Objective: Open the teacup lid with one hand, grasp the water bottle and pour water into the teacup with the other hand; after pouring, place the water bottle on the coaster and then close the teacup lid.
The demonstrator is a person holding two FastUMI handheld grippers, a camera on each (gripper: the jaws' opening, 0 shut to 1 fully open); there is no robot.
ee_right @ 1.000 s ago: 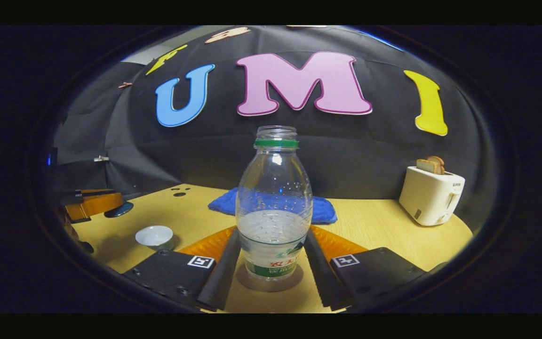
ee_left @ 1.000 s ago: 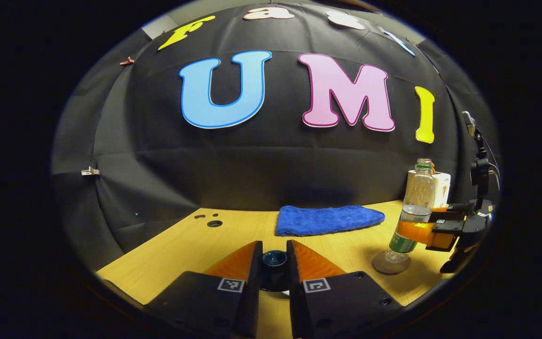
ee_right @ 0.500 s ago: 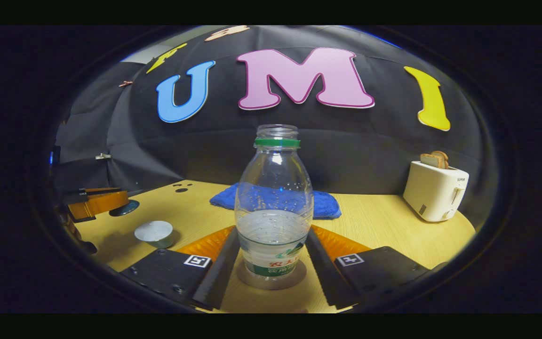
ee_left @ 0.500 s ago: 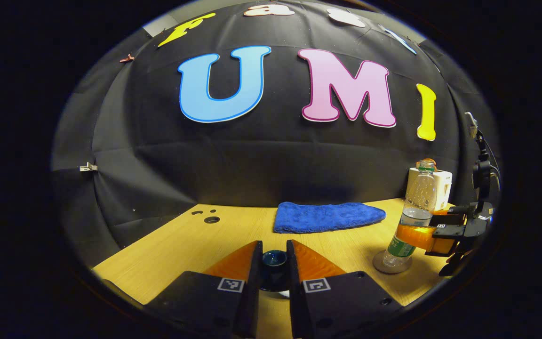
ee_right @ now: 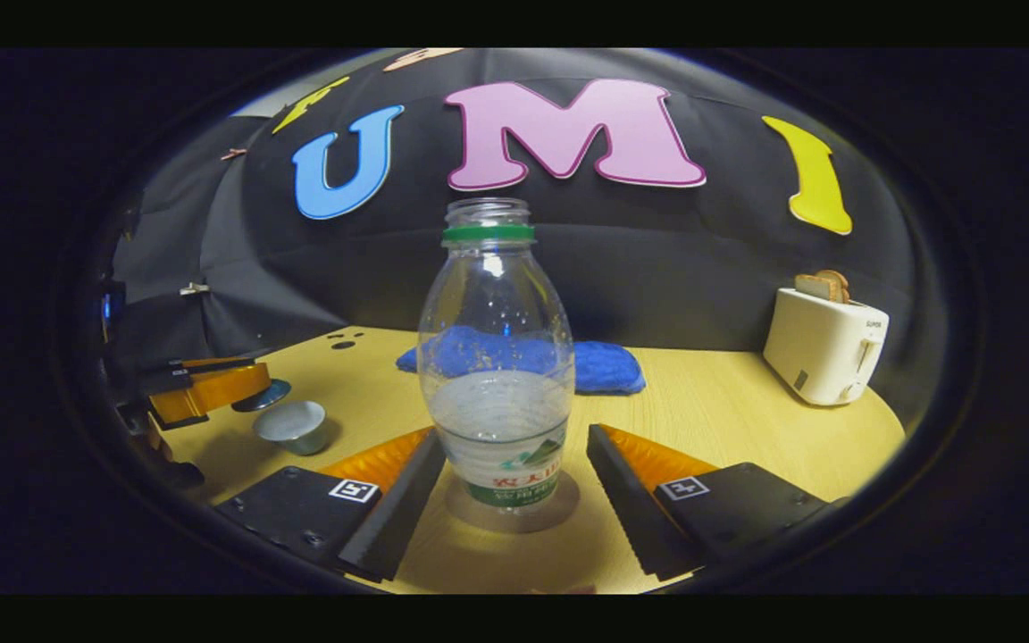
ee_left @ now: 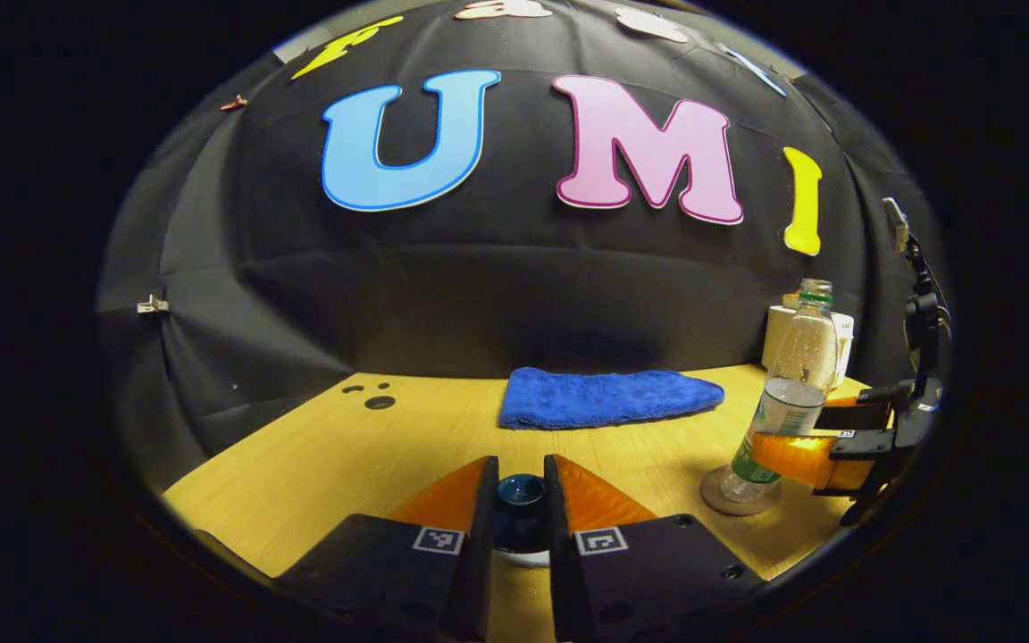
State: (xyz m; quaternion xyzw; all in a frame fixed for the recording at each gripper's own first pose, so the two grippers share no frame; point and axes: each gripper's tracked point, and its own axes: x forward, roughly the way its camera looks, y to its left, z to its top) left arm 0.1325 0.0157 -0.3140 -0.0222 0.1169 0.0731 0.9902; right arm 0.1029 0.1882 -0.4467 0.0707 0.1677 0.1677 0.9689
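- At far left of right gripper view: left gripper (ee_right: 251, 390), fingers clamped on the dark lid (ee_right: 262, 396), held up off the table (ee_right: 747, 438), just behind and beside the open cup (ee_right: 293, 425).
- Cup upright, mouth uncovered, pale inside; can't tell water level from this angle.
- Left gripper view, bottom centre: left gripper (ee_left: 521, 509) w/ lid (ee_left: 520, 500) pinched by its knob between both fingers. A pale sliver shows under the lid there; hard to say what it is.
- Key relation for closing move: cup lies low and close to the lid, on the side toward the bottle; left hand is by far the nearer. My read: short shift over + straight down, lid kept level.
- Centre, right gripper view: bottle (ee_right: 497, 357) upright on the round coaster (ee_right: 512, 509), neck up, no cap, roughly a third to half full.
- Right gripper (ee_right: 514, 482): fingers apart, one each side of bottle w/ visible gaps, not touching. Bottle looks set down, so placing step reads as done.
- Left gripper view, far right: bottle (ee_left: 787, 393) on coaster (ee_left: 738, 496), right gripper (ee_left: 805, 455) beside it; edge distortion, contact unclear there.
- Behind bottle: blue cloth (ee_right: 604, 368), partly hidden by it.
- Far right: toaster (ee_right: 823, 355) w/ bread, well apart.
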